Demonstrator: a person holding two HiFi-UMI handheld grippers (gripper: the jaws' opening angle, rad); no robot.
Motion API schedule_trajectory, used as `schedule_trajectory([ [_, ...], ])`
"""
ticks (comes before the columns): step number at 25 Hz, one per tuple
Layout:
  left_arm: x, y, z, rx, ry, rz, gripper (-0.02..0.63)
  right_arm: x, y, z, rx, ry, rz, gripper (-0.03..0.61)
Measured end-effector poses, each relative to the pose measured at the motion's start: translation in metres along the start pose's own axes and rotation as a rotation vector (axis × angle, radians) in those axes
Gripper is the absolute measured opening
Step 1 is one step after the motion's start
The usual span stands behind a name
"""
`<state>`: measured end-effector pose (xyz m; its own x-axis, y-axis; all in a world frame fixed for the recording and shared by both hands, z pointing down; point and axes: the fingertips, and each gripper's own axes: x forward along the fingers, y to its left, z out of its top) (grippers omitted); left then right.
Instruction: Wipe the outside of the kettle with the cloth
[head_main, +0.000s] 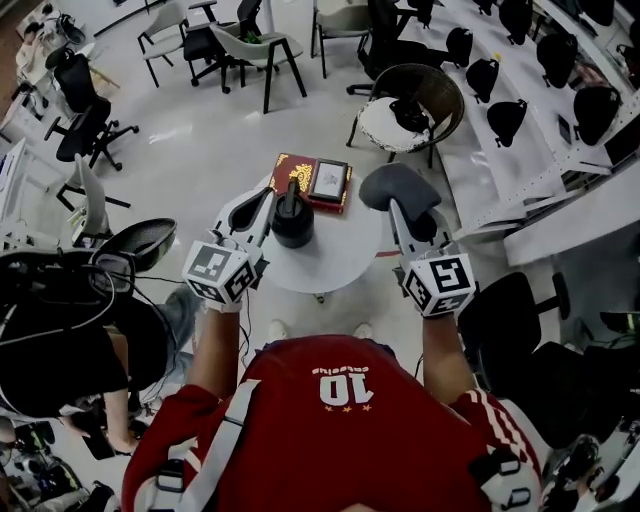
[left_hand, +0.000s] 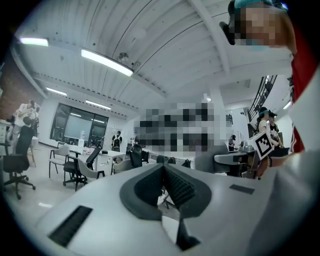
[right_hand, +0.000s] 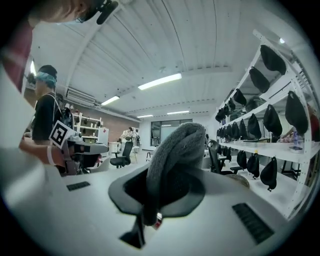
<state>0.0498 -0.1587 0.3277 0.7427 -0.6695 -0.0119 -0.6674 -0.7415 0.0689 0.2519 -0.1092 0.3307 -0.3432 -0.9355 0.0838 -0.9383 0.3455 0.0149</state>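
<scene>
A black kettle (head_main: 292, 222) stands upright on the small round white table (head_main: 335, 258) in the head view. My left gripper (head_main: 266, 196) is just left of the kettle, close to its handle; I cannot tell if it touches. Its jaws are shut with nothing between them (left_hand: 163, 169). My right gripper (head_main: 404, 214) is over the table's right edge, shut on a grey cloth (head_main: 398, 186) that bulges out past its tips. In the right gripper view the cloth (right_hand: 176, 147) fills the jaws. Neither gripper view shows the kettle.
A red book with a tablet on it (head_main: 312, 180) lies at the table's far edge. A round wicker chair (head_main: 418, 104) stands behind, office chairs (head_main: 252, 45) farther back, and shelves with black bags (head_main: 520, 90) to the right. Another person (head_main: 70, 330) is at the left.
</scene>
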Motion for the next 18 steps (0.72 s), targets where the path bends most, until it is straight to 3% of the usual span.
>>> schedule_trajectory([
  [18,-0.029,0.018,0.009,0.021,-0.016,0.091,0.006,0.013,0.013,0.012,-0.022,-0.031,0.024,0.044],
])
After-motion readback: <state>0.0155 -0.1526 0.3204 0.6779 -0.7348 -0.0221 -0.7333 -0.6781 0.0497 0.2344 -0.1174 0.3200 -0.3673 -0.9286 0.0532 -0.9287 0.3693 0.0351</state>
